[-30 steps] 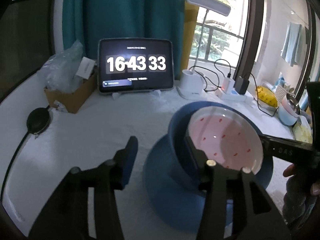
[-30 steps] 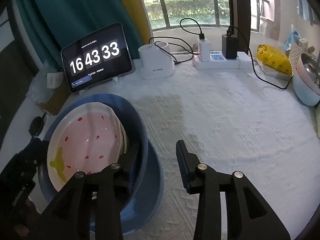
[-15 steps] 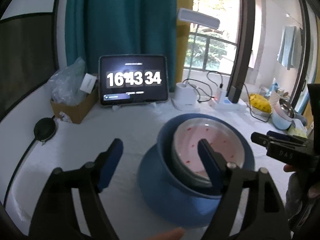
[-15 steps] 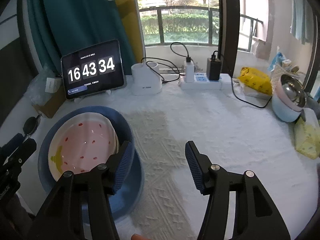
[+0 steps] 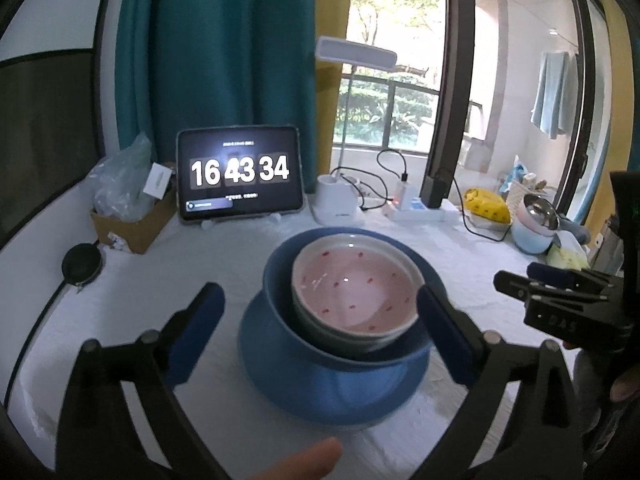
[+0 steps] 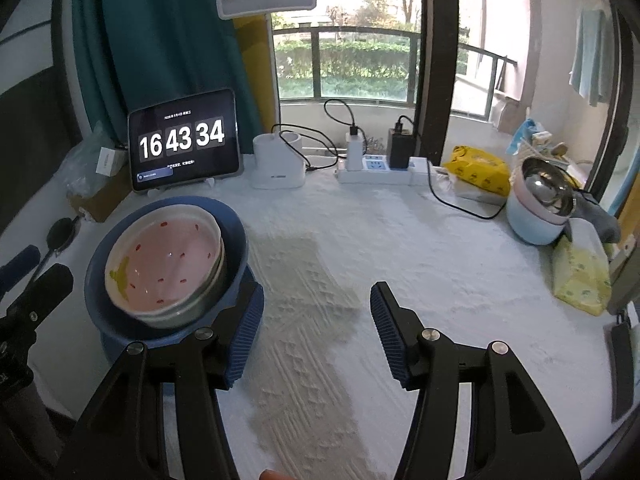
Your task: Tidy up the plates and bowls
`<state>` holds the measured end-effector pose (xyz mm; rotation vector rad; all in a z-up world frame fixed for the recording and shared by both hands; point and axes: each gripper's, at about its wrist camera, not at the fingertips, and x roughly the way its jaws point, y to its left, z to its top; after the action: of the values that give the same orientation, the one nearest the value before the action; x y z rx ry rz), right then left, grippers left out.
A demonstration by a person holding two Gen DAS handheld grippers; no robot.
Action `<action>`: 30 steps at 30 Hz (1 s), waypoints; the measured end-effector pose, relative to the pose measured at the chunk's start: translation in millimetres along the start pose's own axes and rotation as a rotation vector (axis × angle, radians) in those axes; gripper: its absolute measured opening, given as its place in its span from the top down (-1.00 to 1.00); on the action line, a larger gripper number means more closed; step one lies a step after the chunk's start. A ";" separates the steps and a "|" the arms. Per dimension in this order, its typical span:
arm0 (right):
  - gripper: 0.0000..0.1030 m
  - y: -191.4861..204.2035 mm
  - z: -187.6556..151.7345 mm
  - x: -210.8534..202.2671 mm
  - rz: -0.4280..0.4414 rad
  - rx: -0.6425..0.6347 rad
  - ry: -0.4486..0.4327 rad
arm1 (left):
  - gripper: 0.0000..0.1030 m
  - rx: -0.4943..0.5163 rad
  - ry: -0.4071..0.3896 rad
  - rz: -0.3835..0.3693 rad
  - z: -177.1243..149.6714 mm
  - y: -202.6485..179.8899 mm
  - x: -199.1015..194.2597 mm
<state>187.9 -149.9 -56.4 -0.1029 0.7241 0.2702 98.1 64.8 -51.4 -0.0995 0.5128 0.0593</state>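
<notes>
A white bowl with a pink, red-flecked inside sits nested on another white bowl in a deep blue bowl, which stands on a blue plate. My left gripper is drawn back above the stack with its jaws opening wide. The stack shows between the fingers, untouched. My right gripper stands open over bare tablecloth, its left finger just beside the blue bowl. It also appears at the right of the left wrist view as a right gripper.
A tablet clock, a lamp base and a power strip line the back edge. A cardboard box stands at the back left. A metal bowl in pastel bowls and yellow packets sit at the right.
Both grippers let go of the white bowl's rim, opened and drew back and up. The bowl, tilted before, now rests almost level in the blue bowl.
</notes>
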 end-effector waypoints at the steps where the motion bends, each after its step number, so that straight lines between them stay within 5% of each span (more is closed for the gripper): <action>1: -0.14 -1.7 -1.6 -4.2 -0.003 0.000 -0.005 | -0.90 0.002 -0.007 -0.001 -0.7 -2.3 -4.1; 30: -0.14 -43.8 -38.3 -114.3 -0.130 0.064 -0.168 | -0.91 0.096 -0.136 -0.048 1.4 -47.2 -80.3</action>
<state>93.8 -222.9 -8.8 -0.0656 0.5560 0.1292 32.8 15.5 -6.9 -0.0134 0.3768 -0.0052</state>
